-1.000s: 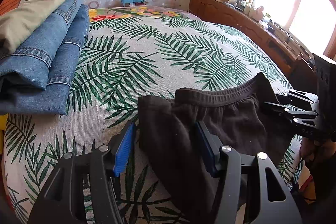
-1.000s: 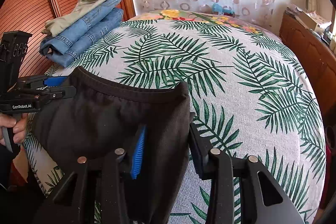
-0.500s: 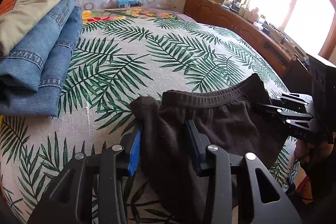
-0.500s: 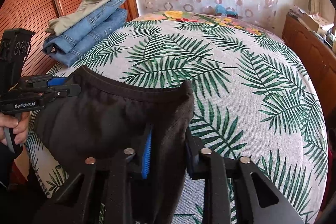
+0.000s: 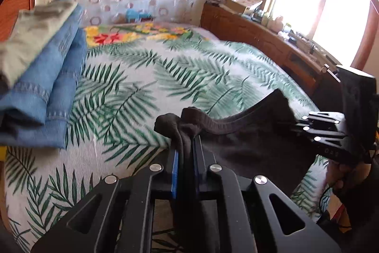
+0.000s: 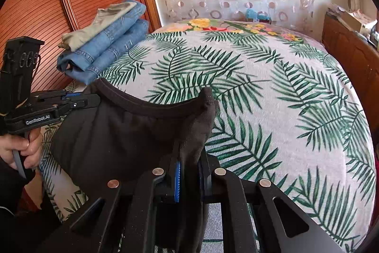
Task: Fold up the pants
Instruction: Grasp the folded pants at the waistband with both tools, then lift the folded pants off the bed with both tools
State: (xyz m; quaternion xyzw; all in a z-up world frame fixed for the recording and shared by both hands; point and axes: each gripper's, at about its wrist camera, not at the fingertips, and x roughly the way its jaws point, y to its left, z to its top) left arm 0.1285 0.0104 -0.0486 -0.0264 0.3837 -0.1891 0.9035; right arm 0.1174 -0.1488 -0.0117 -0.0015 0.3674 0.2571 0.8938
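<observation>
The left gripper (image 5: 186,146) is clamped on one waistband corner of the black pants (image 6: 123,136); the right gripper (image 6: 189,158) pinches the other, the waistband slung between them above the palm-print bedspread (image 6: 272,91). Beyond, left, folded jeans (image 6: 111,44) sit stacked, seemingly under a khaki garment (image 5: 30,32).

Palm-leaf-print bed (image 6: 272,91), folded jeans stack (image 6: 106,49) at its far left edge, black pants (image 6: 123,134) partly on its near edge.
</observation>
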